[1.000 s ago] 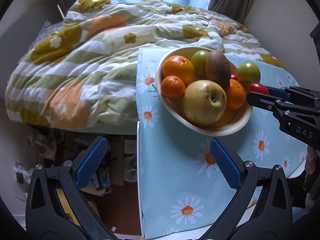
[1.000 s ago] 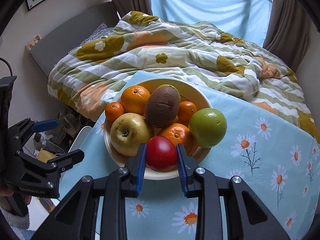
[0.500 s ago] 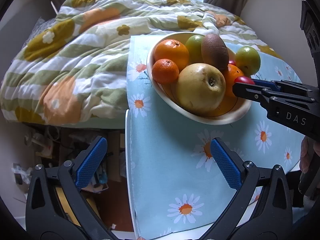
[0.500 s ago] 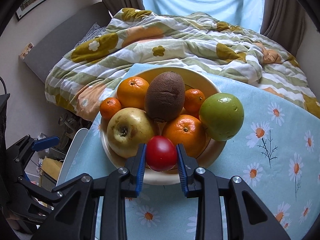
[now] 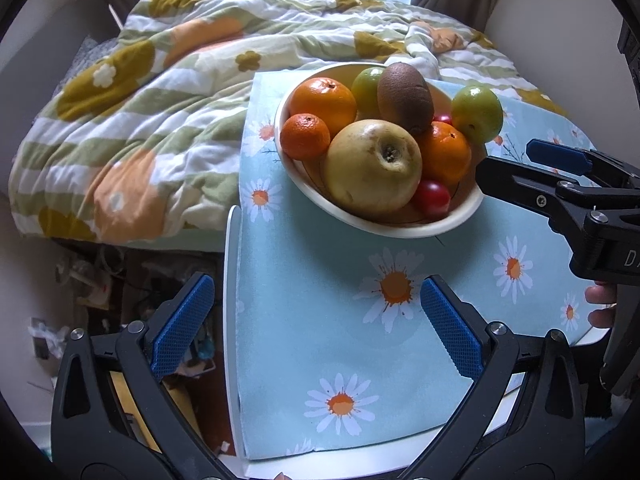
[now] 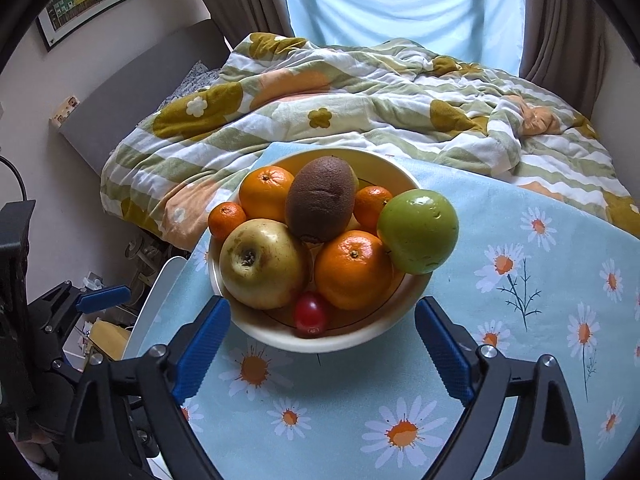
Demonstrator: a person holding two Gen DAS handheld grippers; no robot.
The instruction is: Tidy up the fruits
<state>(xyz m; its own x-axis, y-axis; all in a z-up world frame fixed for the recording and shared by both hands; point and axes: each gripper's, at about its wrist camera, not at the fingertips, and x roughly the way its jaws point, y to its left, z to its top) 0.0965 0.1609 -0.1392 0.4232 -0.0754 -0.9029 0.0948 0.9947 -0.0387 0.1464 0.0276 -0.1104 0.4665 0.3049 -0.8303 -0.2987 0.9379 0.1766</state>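
Observation:
A cream bowl on the daisy tablecloth holds a yellow apple, a kiwi, several oranges, a green apple on the right rim and a small red tomato at the front edge. My right gripper is open and empty just in front of the bowl; it shows at the right of the left wrist view. My left gripper is open and empty over the cloth, near the table's left edge. The tomato and bowl show there too.
The light blue daisy tablecloth covers a white table whose left edge drops to a cluttered floor. A bed with a flowered quilt lies right behind the table. Curtains and a window stand behind it.
My right gripper has opened and let go of the red tomato, which now lies in the front of the bowl. The gripper has drawn back a little. The left gripper stays open.

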